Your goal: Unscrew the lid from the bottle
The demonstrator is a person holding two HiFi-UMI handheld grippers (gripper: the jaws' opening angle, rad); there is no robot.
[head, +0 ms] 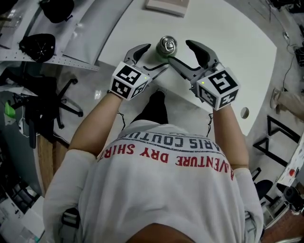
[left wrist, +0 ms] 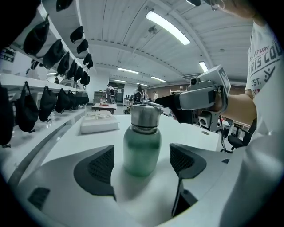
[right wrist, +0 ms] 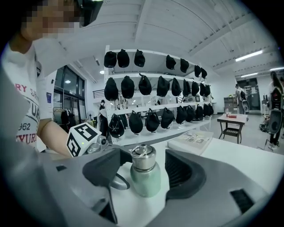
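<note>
A small green bottle (left wrist: 142,148) with a steel lid (left wrist: 145,117) stands upright on the white table (head: 228,42). From the head view only the lid's top (head: 167,46) shows, near the table's front edge. My left gripper (head: 149,60) is open at the bottle's left, and the bottle sits between its pads (left wrist: 103,165) with gaps on both sides. My right gripper (head: 186,56) is open at the bottle's right. In the right gripper view the bottle (right wrist: 145,179) stands between the wide jaws of that gripper (right wrist: 144,170), untouched.
A flat white box (head: 166,5) lies at the table's far side. Shelves of black caps (right wrist: 146,88) run along the left. A round hole (head: 244,112) is in the table near its front right edge. An office chair base (head: 61,102) stands on the floor at the left.
</note>
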